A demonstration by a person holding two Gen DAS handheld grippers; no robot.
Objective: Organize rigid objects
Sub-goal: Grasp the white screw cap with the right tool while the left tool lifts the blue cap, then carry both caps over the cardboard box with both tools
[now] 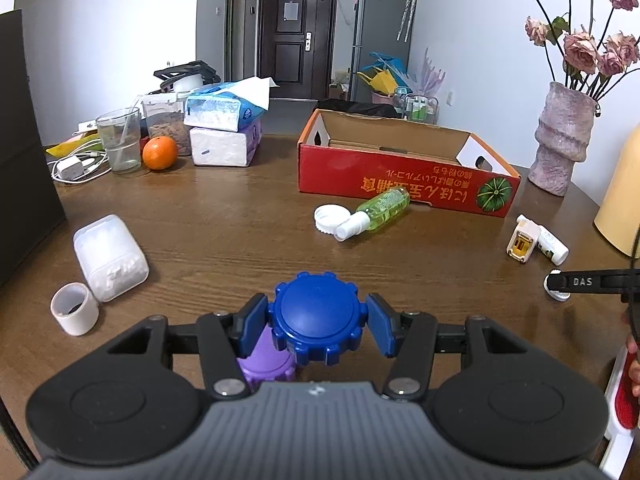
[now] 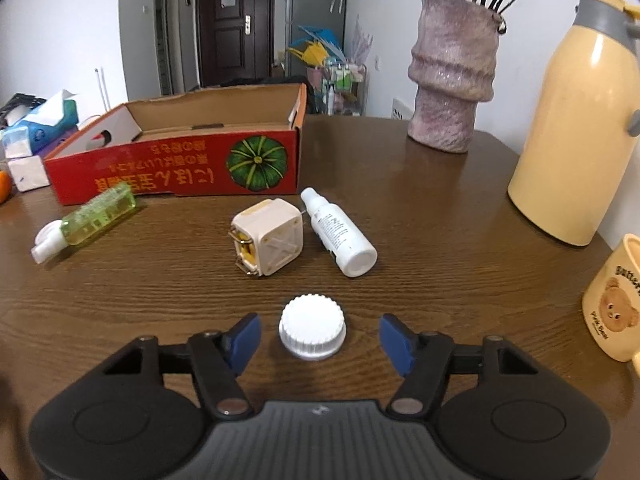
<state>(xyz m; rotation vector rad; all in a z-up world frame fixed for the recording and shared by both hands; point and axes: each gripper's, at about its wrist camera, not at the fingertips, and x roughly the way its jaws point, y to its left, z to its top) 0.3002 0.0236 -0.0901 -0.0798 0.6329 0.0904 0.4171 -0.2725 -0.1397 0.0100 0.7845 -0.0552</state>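
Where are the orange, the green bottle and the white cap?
orange (image 1: pixel 159 153): left wrist view, middle of its peel.
green bottle (image 2: pixel 100 214): right wrist view, middle of its clear body.
white cap (image 2: pixel 312 327): right wrist view, its flat top.

Bright, even indoor light, soft glare on the table (image 2: pixel 420 208), fisheye-bent edges.

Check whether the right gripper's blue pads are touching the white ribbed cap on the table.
Apart. The right wrist view shows the right gripper straddling the white ribbed cap, with bare wooden table visible between the cap and each pad.
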